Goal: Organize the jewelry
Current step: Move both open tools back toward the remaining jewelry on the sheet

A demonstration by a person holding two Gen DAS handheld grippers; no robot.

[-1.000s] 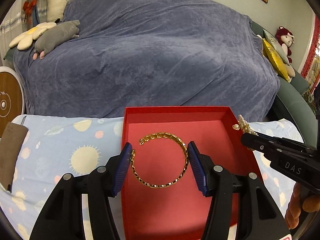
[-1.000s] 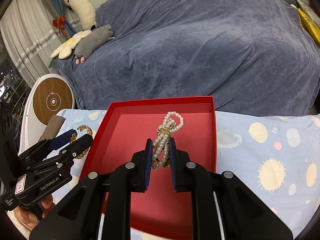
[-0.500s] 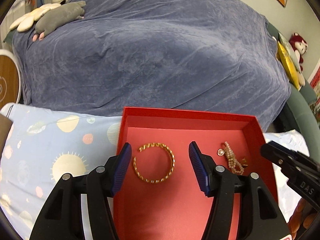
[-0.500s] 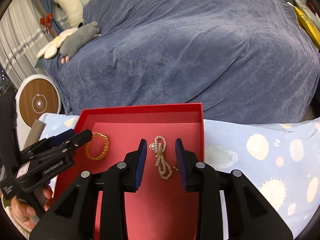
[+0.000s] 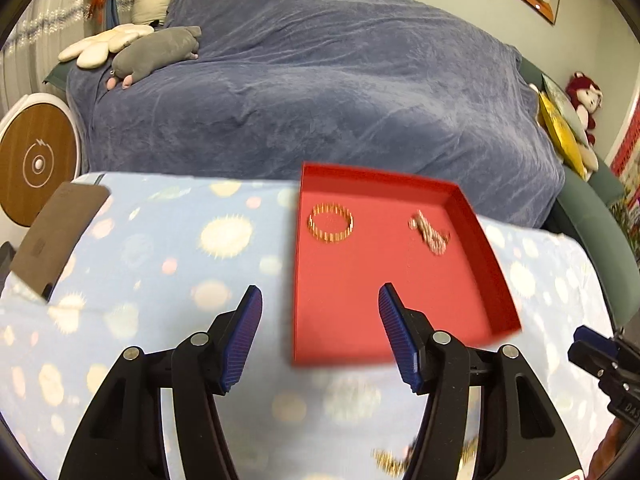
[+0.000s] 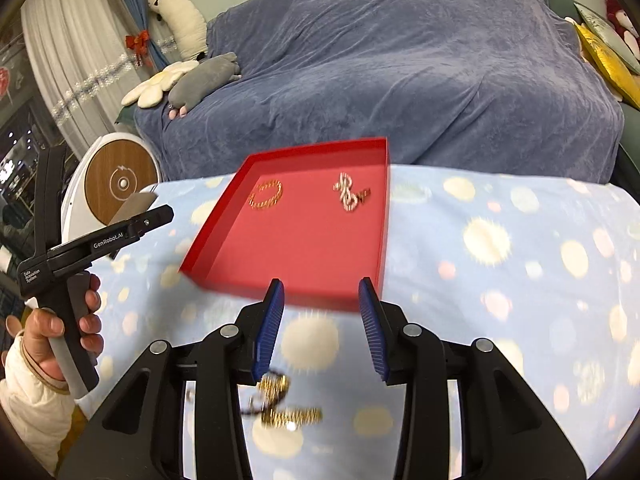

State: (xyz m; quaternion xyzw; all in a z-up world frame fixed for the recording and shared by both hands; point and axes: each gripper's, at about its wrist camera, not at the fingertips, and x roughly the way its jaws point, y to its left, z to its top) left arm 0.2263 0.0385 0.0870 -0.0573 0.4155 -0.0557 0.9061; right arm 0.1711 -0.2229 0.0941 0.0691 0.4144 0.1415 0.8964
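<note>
A red tray (image 5: 472, 292) (image 6: 384, 216) lies on the patterned blue cloth. In it lie a gold chain bracelet (image 5: 330, 224) (image 6: 266, 195) at the left and a pearl strand (image 5: 429, 233) (image 6: 349, 196) at the right. My left gripper (image 5: 320, 332) is open and empty, held back over the tray's near left edge. My right gripper (image 6: 321, 322) is open and empty, just in front of the tray's near edge. More gold jewelry (image 6: 286, 404) lies on the cloth under the right gripper, and it also shows blurred in the left wrist view (image 5: 394, 462).
A sofa under a blue-grey throw (image 5: 320, 92) stands behind the table. A brown card (image 5: 56, 236) lies at the table's left edge. A round white and wood device (image 6: 120, 184) stands at the left. The left gripper's body and hand (image 6: 60, 264) show at the right view's left.
Both grippers have pulled back and up from the tray, and the right one has opened wider. The bracelet and pearl strand stay in the tray.
</note>
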